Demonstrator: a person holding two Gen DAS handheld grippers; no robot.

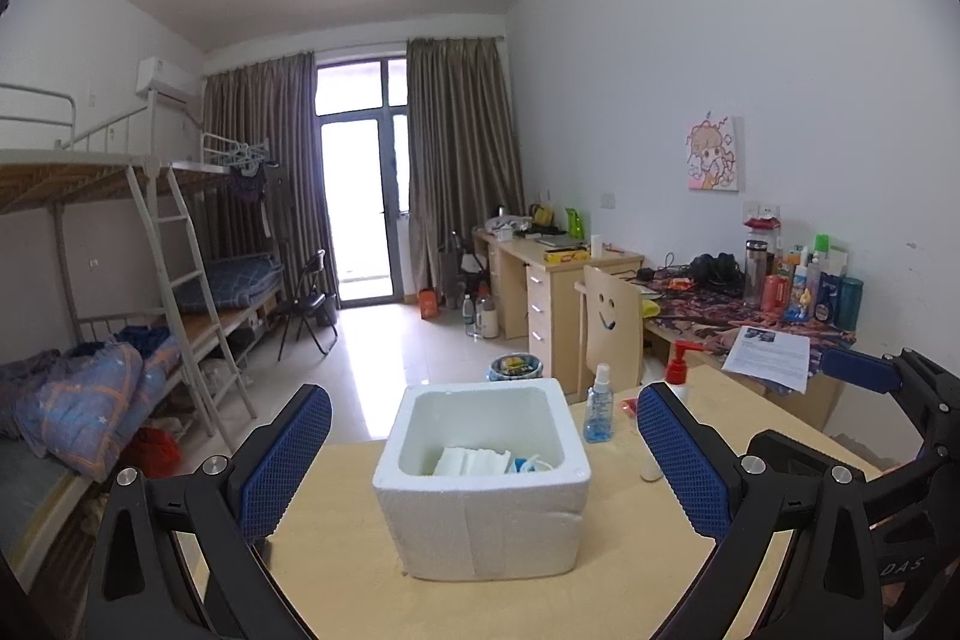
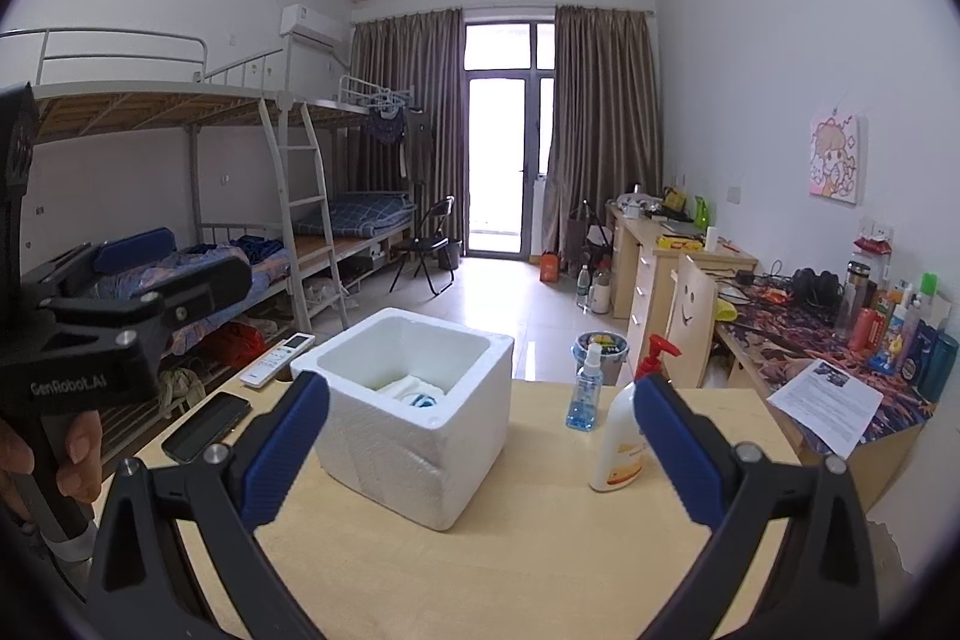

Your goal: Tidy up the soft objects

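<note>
Soft white items (image 1: 471, 460) lie inside foam box (image 1: 480, 484) mid-table. Left gripper (image 1: 480, 466) and right gripper (image 2: 480, 454) both spread wide, empty, flanking box. Behind: spray bottle (image 2: 583, 388), pump bottle (image 2: 624, 430). Phone (image 2: 207, 427), remote (image 2: 277, 359) left.

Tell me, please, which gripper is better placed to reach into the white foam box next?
Probably the left gripper: the foam box sits centred between its open fingers. The right gripper, also open, sees it off to its left.
</note>
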